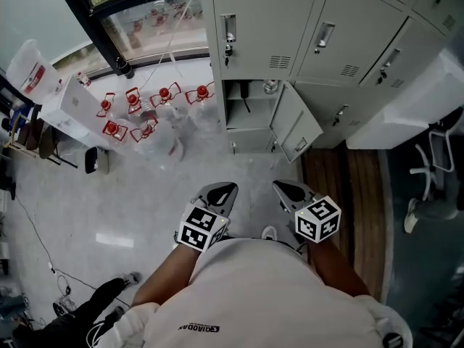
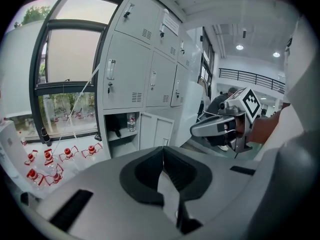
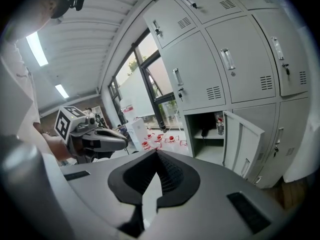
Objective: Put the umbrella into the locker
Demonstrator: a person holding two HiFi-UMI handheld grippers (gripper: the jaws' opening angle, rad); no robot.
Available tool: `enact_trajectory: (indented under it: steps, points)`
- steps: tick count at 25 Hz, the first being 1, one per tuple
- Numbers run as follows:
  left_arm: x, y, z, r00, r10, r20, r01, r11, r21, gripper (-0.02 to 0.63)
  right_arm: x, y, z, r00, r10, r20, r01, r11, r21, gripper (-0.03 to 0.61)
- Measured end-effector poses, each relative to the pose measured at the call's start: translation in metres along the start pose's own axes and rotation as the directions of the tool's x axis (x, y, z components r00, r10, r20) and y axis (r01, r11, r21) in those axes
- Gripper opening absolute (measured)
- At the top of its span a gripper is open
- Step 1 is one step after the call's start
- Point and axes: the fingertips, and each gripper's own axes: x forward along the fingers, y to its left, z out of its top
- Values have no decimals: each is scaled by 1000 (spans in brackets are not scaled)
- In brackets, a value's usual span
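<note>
The left gripper [image 1: 226, 189] and right gripper [image 1: 280, 186] hang side by side above the floor, facing the lockers. Each has its fingers pressed together with nothing between them. The umbrella [image 1: 245, 90], a dark folded shape, lies on the upper shelf of the open locker [image 1: 233, 122], just beside a bottle [image 1: 270, 86]. The door [image 1: 296, 127] stands swung out.
</note>
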Motion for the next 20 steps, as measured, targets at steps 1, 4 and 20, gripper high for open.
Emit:
enact_trajectory:
  steps: [1, 4, 20]
  points:
    - [-1, 0, -1, 1000, -3, 2, 3, 1000, -1, 15, 1, 1, -2, 1000, -3, -3, 3, 1000, 0, 40]
    - [-3, 2, 0, 1000, -4, 15, 4, 1000, -9, 15, 3, 4, -3, 1000, -4, -10, 4, 1000, -7, 40]
    - [-1, -2, 10, 999, -11, 42, 11, 1000, -9, 15, 0, 2, -3, 1000, -25, -2, 25, 1000, -18, 40]
